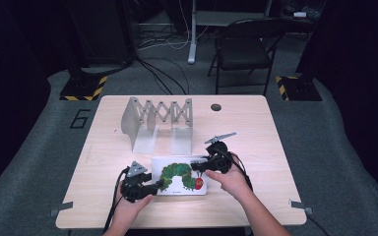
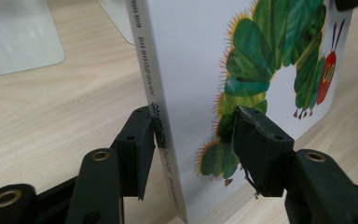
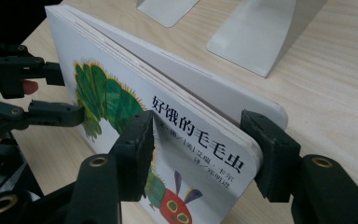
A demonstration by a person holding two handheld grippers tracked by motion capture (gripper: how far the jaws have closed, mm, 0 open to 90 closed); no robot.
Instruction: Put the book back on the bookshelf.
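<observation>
Book count: one board book point(image 1: 179, 176), white cover with a green caterpillar; it lies at the near middle of the counter point(image 1: 256, 128), between the two grippers.
Gripper count: two, one in each of the person's hands.
Left gripper point(image 1: 158, 186): at the book's left end. In the left gripper view its fingers point(image 2: 137, 149) straddle the spine end of the book point(image 2: 191, 84), one pad against the spine edge, the other on the printed cover; the grip is closed on the book.
Right gripper point(image 1: 196, 163): at the book's upper right corner. In the right gripper view its fingers point(image 3: 270, 149) clamp the corner of the book point(image 3: 121, 93), one pad on the cover beside the title, the other behind the back board.
Stand count: one grey accordion-style rack point(image 1: 158, 122) with two flat feet, on the counter behind the book and well apart from it.
Chair count: one dark folding chair point(image 1: 243, 51) on the floor beyond the counter.
High view adds: whole counter, rack, chair, both forearms.
Left gripper view adds: lettering printed on the spine, too small to read.
Right gripper view adds: Chinese title, stacked page edges, the left gripper point(image 3: 70, 95) at the far end.
</observation>
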